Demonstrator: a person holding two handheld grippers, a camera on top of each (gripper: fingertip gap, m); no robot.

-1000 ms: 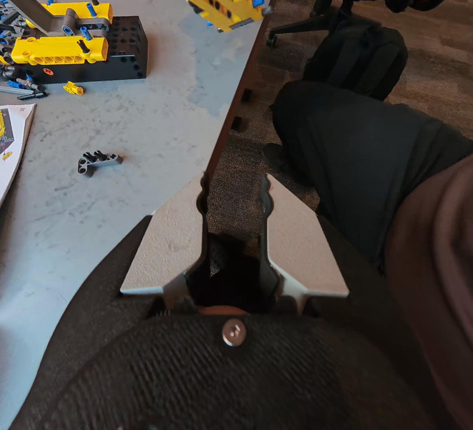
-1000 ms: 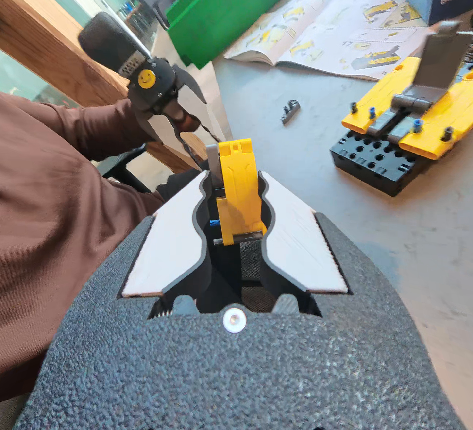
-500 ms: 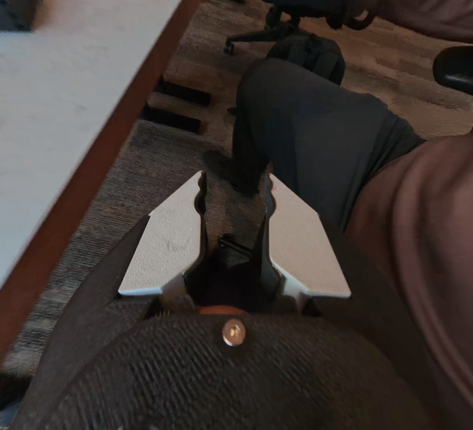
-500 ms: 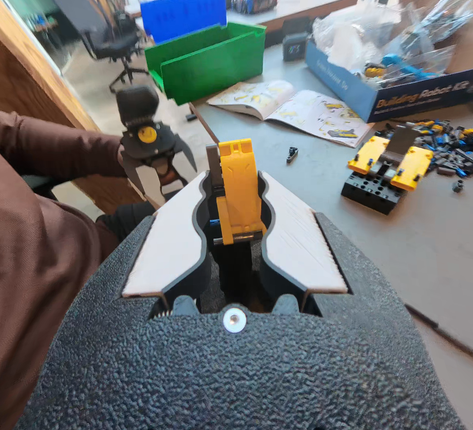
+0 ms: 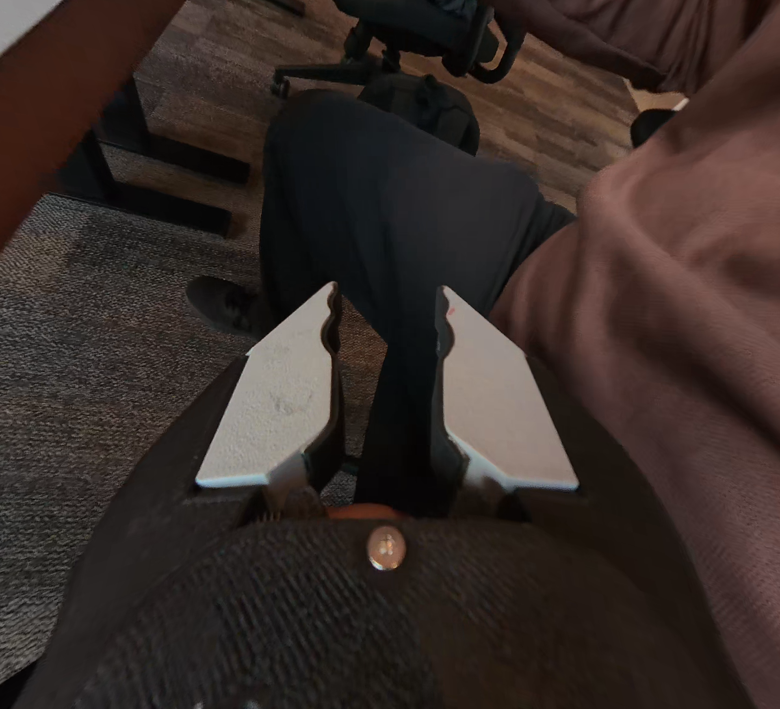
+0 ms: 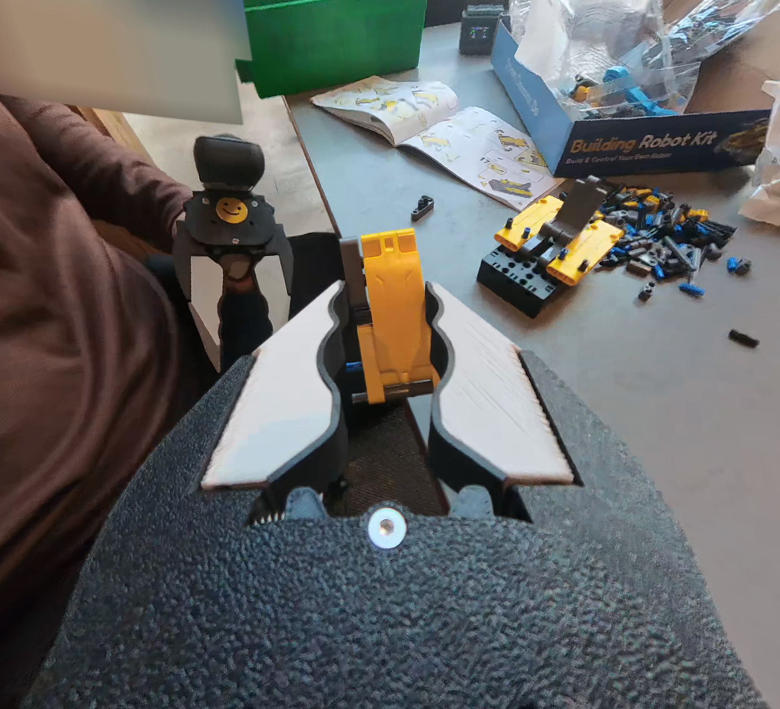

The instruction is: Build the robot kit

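Observation:
My right gripper (image 6: 385, 287) is shut on a yellow and grey brick assembly (image 6: 394, 309) and holds it upright in the air over the near edge of the grey table (image 6: 633, 414). A black base with yellow beams and a grey arm (image 6: 548, 254) stands on the table to the right. My left gripper (image 5: 386, 292) is open and empty. It points down at the carpet beside the table, over a person's dark trouser leg (image 5: 380, 203). It also shows in the right wrist view (image 6: 236, 292), off the table's left edge.
On the table are a pile of loose small parts (image 6: 675, 224), an open booklet (image 6: 443, 131), a blue box with plastic bags (image 6: 633, 131), a green bin (image 6: 333, 26) and a small black piece (image 6: 423, 207). An office chair (image 5: 401, 13) and a dark bag (image 5: 422, 106) stand on the floor. My hands' fingertips stand some 20 cm from each other. The small black piece (image 6: 423, 207) is about 20 cm from both grippers' fingertips.
My left gripper has swung off the table and down toward the floor, still open. My right gripper has drawn back and up with the yellow assembly still in it.

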